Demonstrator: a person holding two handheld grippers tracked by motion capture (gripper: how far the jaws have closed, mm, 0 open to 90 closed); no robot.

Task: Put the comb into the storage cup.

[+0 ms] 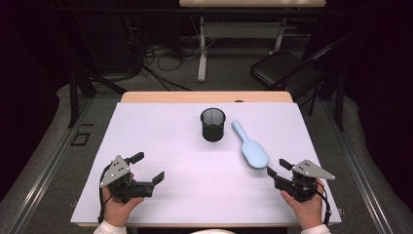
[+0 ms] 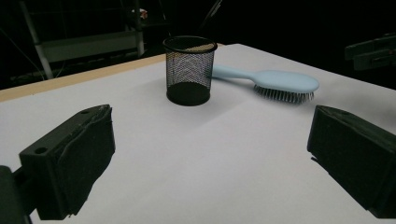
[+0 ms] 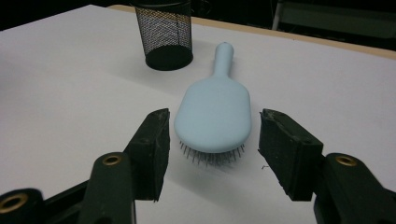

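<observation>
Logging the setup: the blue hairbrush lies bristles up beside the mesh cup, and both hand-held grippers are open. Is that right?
Not quite. The hairbrush lies bristles down, smooth back up, as the right gripper view shows. The rest holds: it lies beside the mesh cup, and the left hand-held gripper and right hand-held gripper are open.

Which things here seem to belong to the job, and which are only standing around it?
Likely in the job, judging by position:
light blue hairbrush, bristles down, right gripper open just before it
black mesh cup, upright beside the brush
left gripper, open

Just about:
folding chair
second table
floor cables
</observation>
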